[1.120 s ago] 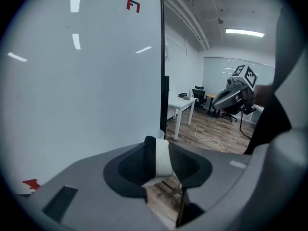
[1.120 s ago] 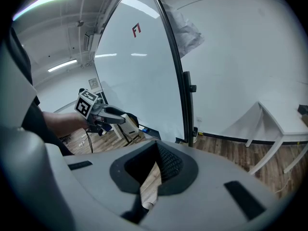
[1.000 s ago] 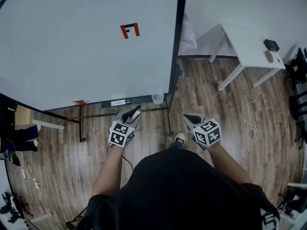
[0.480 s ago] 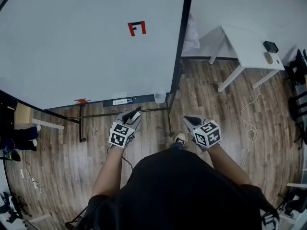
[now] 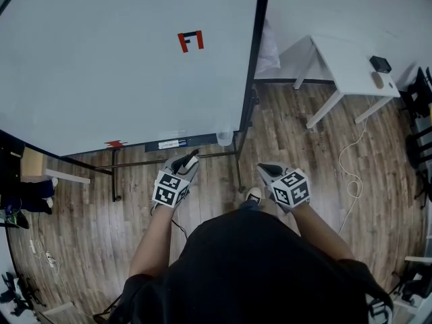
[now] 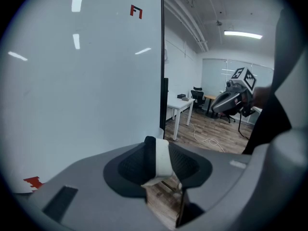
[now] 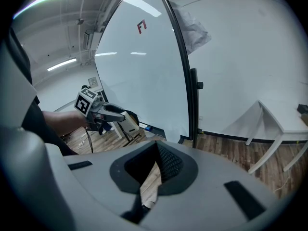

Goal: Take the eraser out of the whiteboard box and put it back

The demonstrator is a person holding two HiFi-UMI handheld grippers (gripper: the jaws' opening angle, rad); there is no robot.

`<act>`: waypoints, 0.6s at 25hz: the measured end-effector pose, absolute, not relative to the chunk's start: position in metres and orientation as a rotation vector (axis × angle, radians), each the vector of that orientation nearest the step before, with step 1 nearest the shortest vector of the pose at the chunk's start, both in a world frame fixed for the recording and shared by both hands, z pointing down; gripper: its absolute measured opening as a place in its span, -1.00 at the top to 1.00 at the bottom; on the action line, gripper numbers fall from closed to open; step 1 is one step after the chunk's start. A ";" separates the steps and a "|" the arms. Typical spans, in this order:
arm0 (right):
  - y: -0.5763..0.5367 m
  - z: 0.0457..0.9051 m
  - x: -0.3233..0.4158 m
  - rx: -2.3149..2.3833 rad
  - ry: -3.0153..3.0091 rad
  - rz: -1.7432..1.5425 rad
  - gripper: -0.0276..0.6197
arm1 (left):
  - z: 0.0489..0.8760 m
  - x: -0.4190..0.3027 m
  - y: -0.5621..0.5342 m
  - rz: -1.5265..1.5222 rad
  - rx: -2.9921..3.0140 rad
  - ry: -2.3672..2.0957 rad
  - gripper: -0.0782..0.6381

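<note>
My left gripper (image 5: pixel 191 158) is shut on a white eraser (image 6: pixel 161 160), whose pale end (image 5: pixel 192 159) shows at the tips in the head view. It hangs a short way in front of the whiteboard's tray (image 5: pixel 196 141). A small translucent box (image 5: pixel 223 138) sits at the tray's right end, apart from both grippers. My right gripper (image 5: pixel 264 167) hangs level with the left one, its jaws together with nothing between them (image 7: pixel 156 150). The right gripper view shows the left gripper (image 7: pixel 115 112) with the pale eraser (image 7: pixel 128 122) at its tip.
The big whiteboard (image 5: pixel 121 59) carries a red and black mark (image 5: pixel 191 41); a red piece (image 5: pixel 113 143) and a marker (image 5: pixel 169 144) lie on its tray. A white table (image 5: pixel 351 63) stands at the right with a cable (image 5: pixel 351 174) on the wood floor below.
The head view has shifted slightly, so the whiteboard sits a little further right in the picture. Both grippers stay where they were, the left still holding the eraser.
</note>
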State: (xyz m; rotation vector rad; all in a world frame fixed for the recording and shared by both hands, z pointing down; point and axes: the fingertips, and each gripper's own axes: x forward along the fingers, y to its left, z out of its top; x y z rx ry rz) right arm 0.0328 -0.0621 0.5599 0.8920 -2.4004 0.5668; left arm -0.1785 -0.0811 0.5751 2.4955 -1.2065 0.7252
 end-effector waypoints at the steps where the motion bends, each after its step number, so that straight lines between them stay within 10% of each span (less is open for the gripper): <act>1: -0.062 0.560 0.033 0.891 -2.400 0.568 0.93 | 0.575 -0.177 -0.082 0.724 2.497 -1.205 0.35; 15: -0.088 0.562 0.052 0.893 -2.394 0.589 0.93 | 0.556 -0.146 -0.122 0.673 2.529 -1.178 0.35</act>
